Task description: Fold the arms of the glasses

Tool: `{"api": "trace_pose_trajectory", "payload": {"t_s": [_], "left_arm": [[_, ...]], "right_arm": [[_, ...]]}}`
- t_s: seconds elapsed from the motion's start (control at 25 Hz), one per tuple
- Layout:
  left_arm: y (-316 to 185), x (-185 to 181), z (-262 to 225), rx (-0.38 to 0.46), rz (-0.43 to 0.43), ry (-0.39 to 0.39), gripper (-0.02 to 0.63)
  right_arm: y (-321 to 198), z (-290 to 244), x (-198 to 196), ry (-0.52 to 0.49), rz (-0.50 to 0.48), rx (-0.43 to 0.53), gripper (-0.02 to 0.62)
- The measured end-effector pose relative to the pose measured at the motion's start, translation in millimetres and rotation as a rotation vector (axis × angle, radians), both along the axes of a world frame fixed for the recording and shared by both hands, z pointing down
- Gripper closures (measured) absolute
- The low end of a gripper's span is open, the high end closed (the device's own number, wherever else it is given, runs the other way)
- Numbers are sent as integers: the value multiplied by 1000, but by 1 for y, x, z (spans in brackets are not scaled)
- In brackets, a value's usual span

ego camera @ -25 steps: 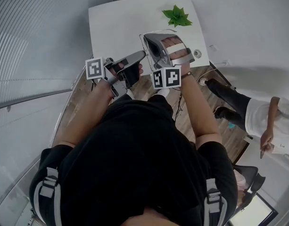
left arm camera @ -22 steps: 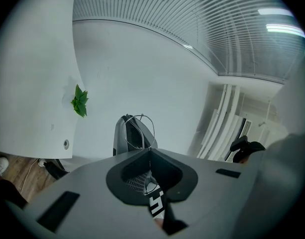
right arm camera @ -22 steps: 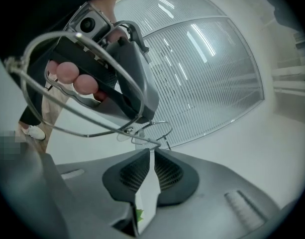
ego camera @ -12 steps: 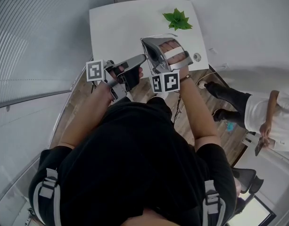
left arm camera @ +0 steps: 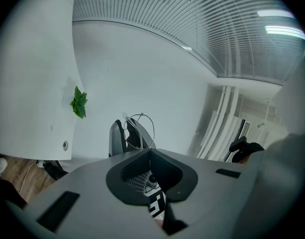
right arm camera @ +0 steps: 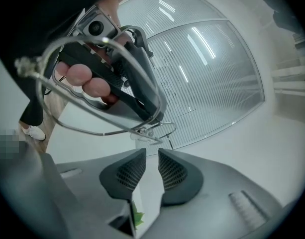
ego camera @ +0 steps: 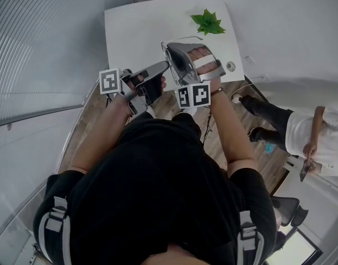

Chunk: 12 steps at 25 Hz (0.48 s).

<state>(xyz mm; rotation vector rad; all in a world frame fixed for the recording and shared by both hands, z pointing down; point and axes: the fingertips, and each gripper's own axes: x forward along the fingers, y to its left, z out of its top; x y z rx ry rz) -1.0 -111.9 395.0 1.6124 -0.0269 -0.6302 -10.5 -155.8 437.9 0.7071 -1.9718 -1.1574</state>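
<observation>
Thin wire-rimmed glasses [right arm camera: 100,108] hang in the air between the two grippers, above the near edge of the white table [ego camera: 135,32]. My left gripper [right arm camera: 151,114] is shut on the frame near one hinge. In its own view the jaws [left arm camera: 150,152] meet in a point and the wire rim [left arm camera: 141,127] rises just beyond them. My right gripper [right arm camera: 152,156] has just been opening. Its ribbed pads [right arm camera: 130,173] stand apart with nothing between them, just below the glasses. In the head view the two grippers [ego camera: 167,65] [ego camera: 167,47] nearly touch at their tips.
A small green plant [ego camera: 207,21] sits at the table's far right corner, and a round cable grommet [ego camera: 230,66] is near its right edge. A person in a white top [ego camera: 309,137] stands on the wooden floor to the right. A ribbed wall runs along the left.
Both hands keep their place over the table's near edge. The right gripper's jaws look a little wider than before. The glasses stay with the left gripper.
</observation>
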Motion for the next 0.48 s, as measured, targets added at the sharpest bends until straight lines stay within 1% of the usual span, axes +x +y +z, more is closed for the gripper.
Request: {"api": "trace_pose_trajectory", "payload": {"t_s": [0.24,0.48], "left_arm": [[-3,-3,1,-4,-15,-5,594],[-10,-9,4,-5,-38,-16,594]], "right_arm": [[2,-3,13,-25,32,-7,503],[1,-9,38,-62,106,3,502]]}}
